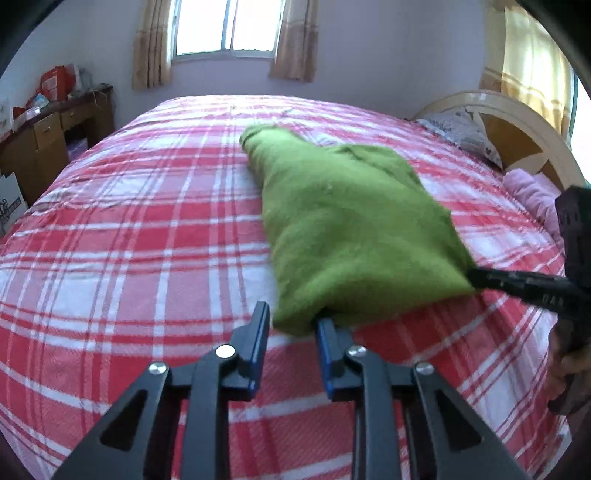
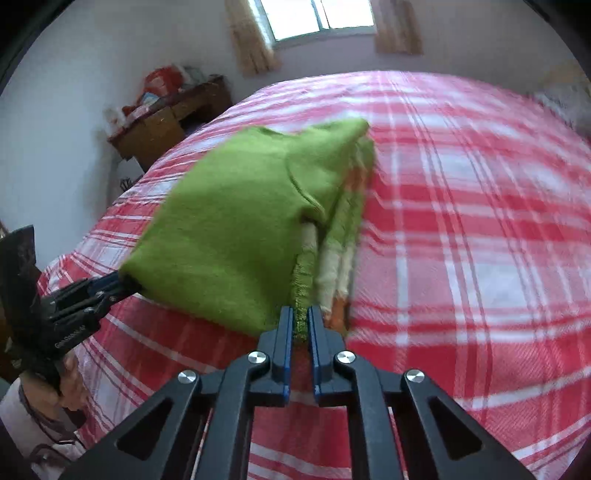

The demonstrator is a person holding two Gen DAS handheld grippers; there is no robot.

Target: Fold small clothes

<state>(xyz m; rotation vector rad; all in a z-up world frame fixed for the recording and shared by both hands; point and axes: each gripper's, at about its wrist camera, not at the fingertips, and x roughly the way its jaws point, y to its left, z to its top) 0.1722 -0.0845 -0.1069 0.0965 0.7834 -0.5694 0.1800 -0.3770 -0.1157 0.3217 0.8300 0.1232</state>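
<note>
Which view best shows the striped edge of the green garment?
The right wrist view. There the green garment shows its striped edge, orange and cream, running beside the right tongs, which are shut on it. The left wrist view shows only plain green cloth; the stripes are hidden, and the left tongs look open.

One garment, two grippers, one bed.

There is one green garment (image 1: 354,229) on one bed with a red and white checked cover (image 1: 147,229). Two grippers are seen: the left gripper (image 1: 293,321) and the right gripper (image 2: 300,317), each one with two fingers. The room has one window (image 1: 225,26) with two curtains, one at each side of it. One wooden desk (image 1: 48,136) stands at the wall with several things on top, too blurred to count. At the one headboard (image 1: 517,125) lie one patterned pillow (image 1: 461,133) and one pink cloth (image 1: 535,192).
</note>
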